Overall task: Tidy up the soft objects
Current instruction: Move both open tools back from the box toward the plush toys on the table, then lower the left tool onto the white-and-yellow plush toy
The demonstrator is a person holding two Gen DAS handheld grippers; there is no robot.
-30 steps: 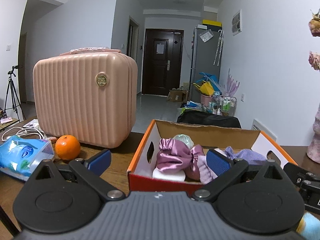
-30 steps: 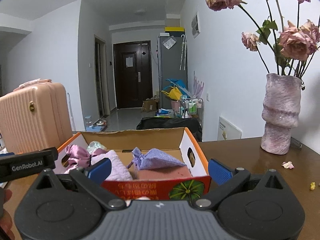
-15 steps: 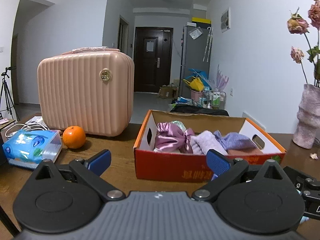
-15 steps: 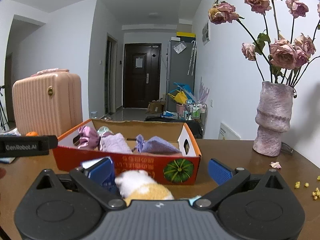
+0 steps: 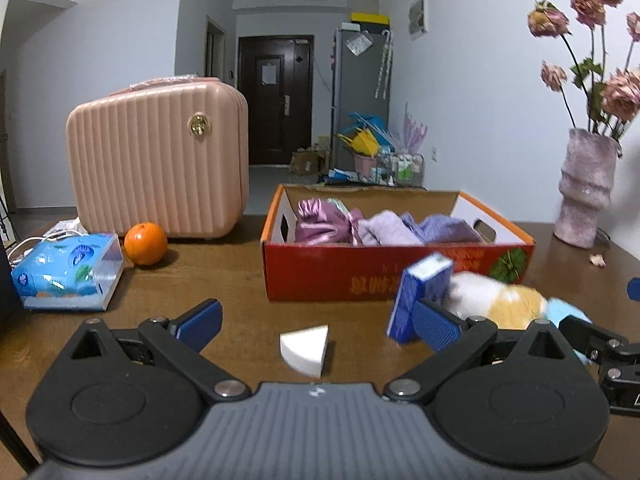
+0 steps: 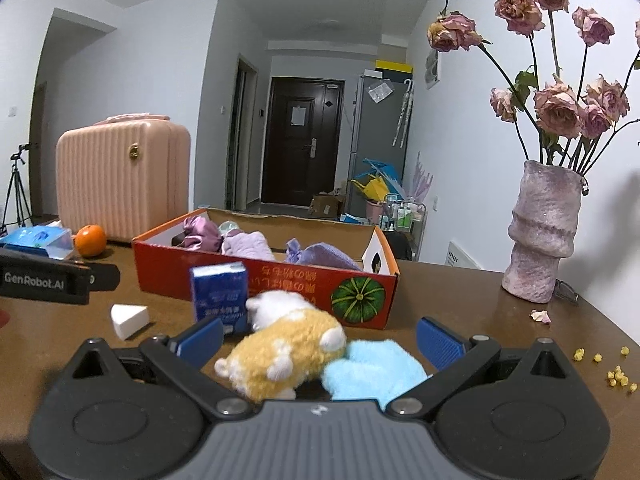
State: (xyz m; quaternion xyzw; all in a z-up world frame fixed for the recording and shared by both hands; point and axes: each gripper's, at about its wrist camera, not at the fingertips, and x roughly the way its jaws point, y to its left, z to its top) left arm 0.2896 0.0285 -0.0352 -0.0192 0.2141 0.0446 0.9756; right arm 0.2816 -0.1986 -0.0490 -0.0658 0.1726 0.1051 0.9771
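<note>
A red cardboard box [image 5: 396,276] [image 6: 264,276] on the brown table holds purple and lilac soft cloths [image 5: 384,226] [image 6: 244,242]. In front of it lie a white sponge wedge [image 5: 305,347] [image 6: 129,320], a blue tissue pack [image 5: 420,296] [image 6: 219,294], a yellow-white plush toy [image 6: 288,350] [image 5: 496,300] and a light blue fluffy item [image 6: 372,374]. My left gripper [image 5: 318,326] is open and empty, with the wedge between its jaws. My right gripper [image 6: 320,338] is open above the plush toy and blue item.
A pink suitcase [image 5: 158,160] stands at the back left, with an orange [image 5: 145,243] and a blue tissue box [image 5: 66,272] in front. A purple vase [image 6: 542,236] of dried roses stands at the right. Yellow crumbs [image 6: 612,372] lie on the table.
Both grippers have pulled back from the box toward the table's near side. The wedge, the blue pack, the plush toy and the blue item have come into view.
</note>
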